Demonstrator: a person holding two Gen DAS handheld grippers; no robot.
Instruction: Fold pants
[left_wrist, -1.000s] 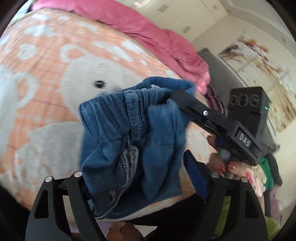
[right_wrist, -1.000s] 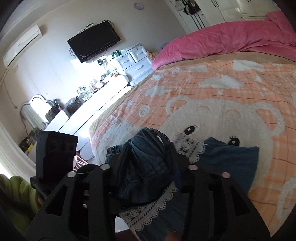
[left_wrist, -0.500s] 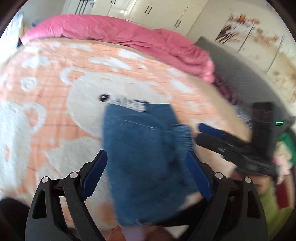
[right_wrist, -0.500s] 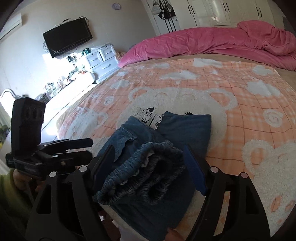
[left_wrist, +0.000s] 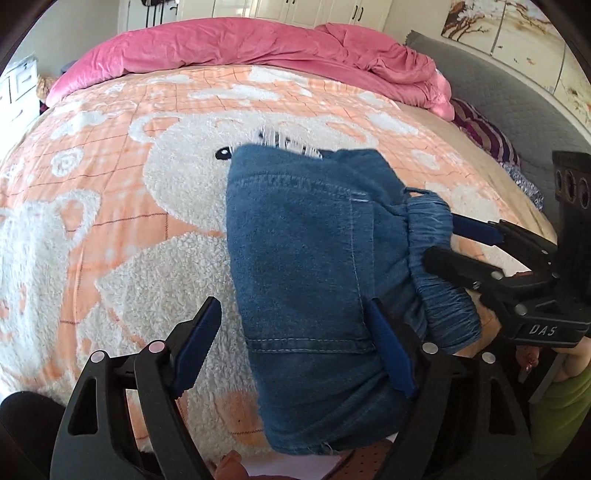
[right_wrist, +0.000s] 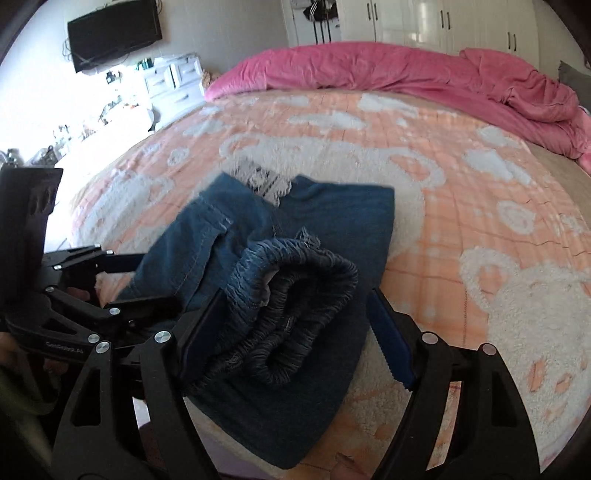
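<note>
The bed (left_wrist: 110, 229) fills both of my views, spread with an orange blanket (right_wrist: 480, 229) patterned in white fleecy bears, and I place everything else against it. Across the bed's far end lies a rumpled pink duvet (left_wrist: 258, 48). Beyond the bed's left side, in the right wrist view, stand a white dresser (right_wrist: 173, 81) and a wall-mounted television (right_wrist: 114, 31).

The pants (left_wrist: 306, 266) are blue denim, folded into a thick, roughly rectangular bundle that lies on the blanket at the bed's near edge. A stitched pocket panel faces up. The gathered elastic waistband (right_wrist: 295, 295) is bunched in a roll on the side of the bundle nearest my right hand. A strip of white lace trim (right_wrist: 262, 182) peeks out from the bundle's far end.

The blanket is bare and open beyond the pants, all the way to the duvet; the bundle's near end reaches the bed's edge.

My left gripper (left_wrist: 291, 350) is spread wide, having just closed a little, with the pants' near left corner between its fingers; whether a pad touches the cloth I cannot tell. My right gripper (right_wrist: 291, 325) is also spread, its jaws having just been opening, and straddles the waistband roll.
</note>
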